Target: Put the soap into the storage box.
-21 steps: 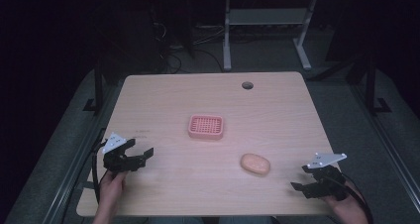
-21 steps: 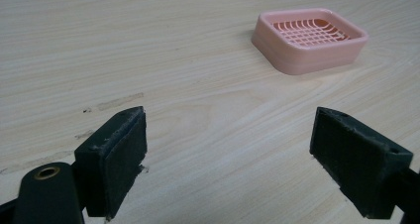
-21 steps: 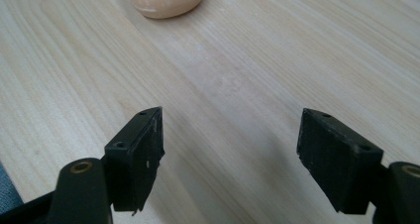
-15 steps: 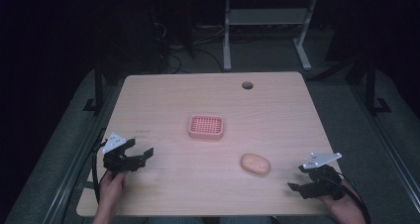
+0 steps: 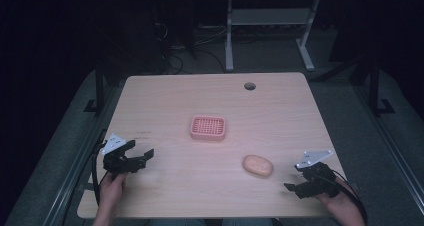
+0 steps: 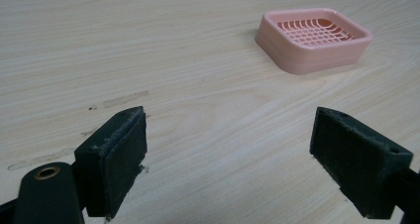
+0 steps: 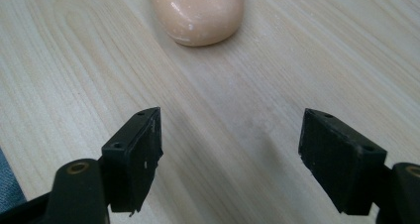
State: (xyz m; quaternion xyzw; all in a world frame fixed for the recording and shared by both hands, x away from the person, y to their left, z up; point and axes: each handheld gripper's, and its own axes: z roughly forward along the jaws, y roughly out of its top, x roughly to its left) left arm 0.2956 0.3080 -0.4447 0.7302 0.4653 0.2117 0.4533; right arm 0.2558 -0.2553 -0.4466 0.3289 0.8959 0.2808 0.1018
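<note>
A pink slatted soap dish [image 5: 208, 127] sits at the middle of the wooden table [image 5: 165, 101]; the left gripper view has the dish [image 6: 313, 38] at upper right. A peach bar of soap [image 5: 257, 165] lies to the dish's front right, and the right gripper view catches the soap [image 7: 200, 11] at its top edge. My left gripper [image 5: 141, 154] is open near the front left, pointing right with bare wood between its jaws [image 6: 228, 159]. My right gripper [image 5: 293, 178] is open at the front right, a short way from the soap, nothing between its jaws [image 7: 230, 159].
A round cable hole [image 5: 249, 86] sits near the table's far edge. Behind the table stand a white desk frame [image 5: 267, 23] and loose cables on dark floor. Faint tape marks [image 6: 124, 100] streak the wood by the left gripper.
My right gripper has drifted slightly toward the table's front edge. The left gripper, dish and soap have stayed put.
</note>
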